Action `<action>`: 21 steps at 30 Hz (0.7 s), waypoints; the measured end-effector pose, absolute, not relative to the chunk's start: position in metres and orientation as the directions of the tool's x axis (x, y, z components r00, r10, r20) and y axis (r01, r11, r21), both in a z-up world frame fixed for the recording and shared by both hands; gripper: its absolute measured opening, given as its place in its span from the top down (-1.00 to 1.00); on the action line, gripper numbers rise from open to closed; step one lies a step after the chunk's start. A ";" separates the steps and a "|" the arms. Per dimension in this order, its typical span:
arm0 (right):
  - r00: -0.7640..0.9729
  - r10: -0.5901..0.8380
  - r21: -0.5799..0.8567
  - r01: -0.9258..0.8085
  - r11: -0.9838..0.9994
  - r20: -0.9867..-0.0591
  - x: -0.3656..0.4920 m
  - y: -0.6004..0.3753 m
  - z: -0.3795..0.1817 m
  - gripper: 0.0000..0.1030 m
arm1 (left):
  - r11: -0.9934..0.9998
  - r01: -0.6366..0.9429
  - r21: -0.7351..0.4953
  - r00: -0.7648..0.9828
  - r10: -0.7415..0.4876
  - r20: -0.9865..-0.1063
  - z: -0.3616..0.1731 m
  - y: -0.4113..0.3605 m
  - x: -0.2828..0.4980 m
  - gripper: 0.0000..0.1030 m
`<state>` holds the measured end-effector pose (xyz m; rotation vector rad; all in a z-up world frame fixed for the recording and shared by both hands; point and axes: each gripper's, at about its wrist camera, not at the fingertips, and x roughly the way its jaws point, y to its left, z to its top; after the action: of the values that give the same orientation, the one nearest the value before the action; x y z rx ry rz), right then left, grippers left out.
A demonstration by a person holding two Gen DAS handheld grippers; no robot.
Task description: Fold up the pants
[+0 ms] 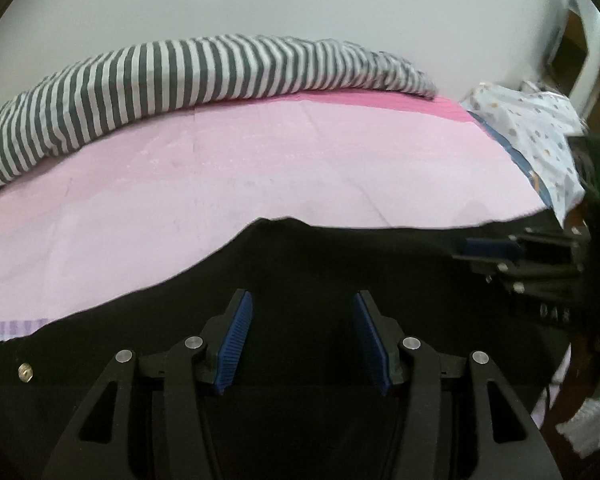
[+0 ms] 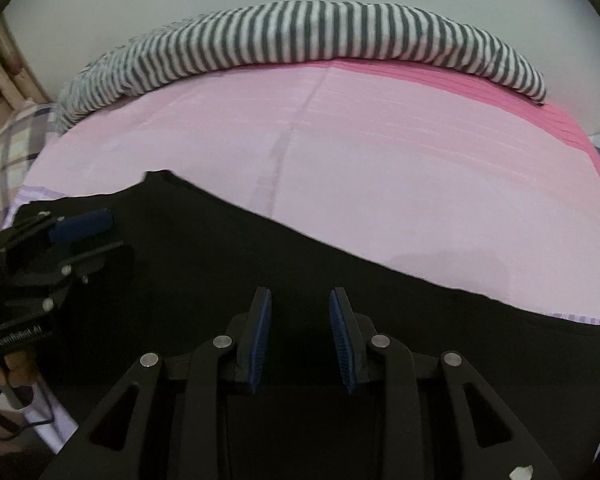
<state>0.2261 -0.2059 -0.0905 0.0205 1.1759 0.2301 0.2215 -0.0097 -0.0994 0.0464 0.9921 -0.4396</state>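
Black pants [image 1: 320, 264] lie flat on the near part of a pink bed sheet [image 1: 260, 168]; they also show in the right wrist view [image 2: 220, 264]. A metal snap button [image 1: 25, 371] shows near the left edge of the cloth. My left gripper [image 1: 302, 300] is open just above the pants, with nothing between its blue pads. My right gripper [image 2: 300, 296] is open over the pants, also empty. The right gripper shows at the right of the left wrist view [image 1: 512, 256]. The left gripper shows at the left of the right wrist view [image 2: 80, 228].
A grey and white striped blanket [image 1: 180, 80] lies bunched along the far side of the bed, against a white wall. A patterned white pillow [image 1: 540, 132] sits at the right end. A plaid cloth [image 2: 12, 148] lies at the left end. A white chair [image 1: 588, 32] stands beyond.
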 end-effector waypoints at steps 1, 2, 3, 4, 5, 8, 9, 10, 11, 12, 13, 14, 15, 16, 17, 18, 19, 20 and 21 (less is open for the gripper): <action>0.364 0.188 0.137 -0.163 0.977 -0.912 0.228 -0.206 -0.093 0.44 | 0.916 0.373 -0.151 0.468 -0.326 -0.821 -0.101 -0.011 0.227 -0.04; 0.371 0.191 0.142 -0.155 0.978 -0.909 0.232 -0.208 -0.094 0.45 | 0.917 0.370 -0.146 0.468 -0.320 -0.824 -0.104 -0.012 0.229 -0.04; 0.375 0.191 0.147 -0.143 0.979 -0.907 0.236 -0.210 -0.095 0.45 | 0.922 0.365 -0.132 0.473 -0.305 -0.827 -0.105 -0.014 0.233 -0.04; 0.372 0.193 0.153 -0.134 0.979 -0.908 0.240 -0.211 -0.097 0.45 | 0.929 0.354 -0.109 0.478 -0.280 -0.833 -0.106 -0.016 0.237 -0.04; 0.373 0.196 0.158 -0.129 0.979 -0.907 0.242 -0.212 -0.098 0.45 | 0.930 0.351 -0.106 0.471 -0.274 -0.838 -0.108 -0.016 0.241 -0.04; 0.381 0.210 0.177 -0.121 0.977 -0.900 0.245 -0.215 -0.097 0.45 | 0.934 0.338 -0.115 0.466 -0.272 -0.842 -0.111 -0.013 0.245 -0.04; 0.391 0.215 0.186 -0.111 0.976 -0.895 0.243 -0.219 -0.094 0.45 | 0.935 0.338 -0.108 0.471 -0.267 -0.841 -0.109 -0.014 0.243 -0.04; 0.402 0.219 0.197 -0.095 0.976 -0.889 0.240 -0.224 -0.090 0.45 | 0.935 0.339 -0.103 0.475 -0.265 -0.839 -0.108 -0.015 0.242 -0.04; 0.411 0.222 0.206 -0.085 0.975 -0.884 0.238 -0.228 -0.087 0.45 | 0.934 0.343 -0.102 0.480 -0.267 -0.836 -0.106 -0.015 0.239 -0.04; 0.428 0.216 0.209 -0.065 0.976 -0.878 0.233 -0.237 -0.082 0.44 | 0.931 0.350 -0.104 0.481 -0.274 -0.833 -0.103 -0.016 0.235 -0.04; 0.445 0.200 0.202 -0.045 0.978 -0.873 0.227 -0.245 -0.077 0.43 | 0.928 0.358 -0.108 0.482 -0.283 -0.829 -0.099 -0.017 0.230 -0.04; 0.463 0.179 0.192 -0.020 0.981 -0.868 0.220 -0.255 -0.073 0.36 | 0.923 0.366 -0.116 0.480 -0.294 -0.826 -0.097 -0.019 0.226 -0.04; 0.477 0.149 0.180 0.019 0.984 -0.866 0.211 -0.270 -0.069 0.29 | 0.916 0.380 -0.128 0.477 -0.312 -0.821 -0.093 -0.021 0.219 -0.04; 0.480 0.129 0.172 0.047 0.984 -0.868 0.203 -0.282 -0.069 0.26 | 0.909 0.395 -0.131 0.476 -0.324 -0.818 -0.090 -0.023 0.211 -0.04; 0.479 0.108 0.164 0.077 0.983 -0.871 0.195 -0.294 -0.069 0.26 | 0.904 0.408 -0.131 0.471 -0.331 -0.818 -0.089 -0.026 0.205 -0.04; 0.476 0.094 0.161 0.101 0.982 -0.874 0.189 -0.305 -0.071 0.26 | 0.898 0.421 -0.132 0.463 -0.337 -0.820 -0.088 -0.028 0.198 -0.05; 0.472 0.078 0.158 0.131 0.979 -0.878 0.180 -0.318 -0.072 0.26 | 0.892 0.433 -0.134 0.454 -0.344 -0.822 -0.088 -0.031 0.190 -0.05; 0.466 0.063 0.157 0.165 0.974 -0.882 0.169 -0.333 -0.074 0.26 | 0.889 0.439 -0.134 0.448 -0.346 -0.824 -0.088 -0.033 0.186 -0.05; 0.462 0.054 0.157 0.186 0.970 -0.885 0.161 -0.342 -0.076 0.26 | 0.884 0.449 -0.133 0.437 -0.347 -0.830 -0.090 -0.035 0.179 -0.05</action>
<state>0.1615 -0.3423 -0.0757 0.2453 1.0904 -0.0822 0.1790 -0.0347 -0.0897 0.1130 1.0038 -0.4960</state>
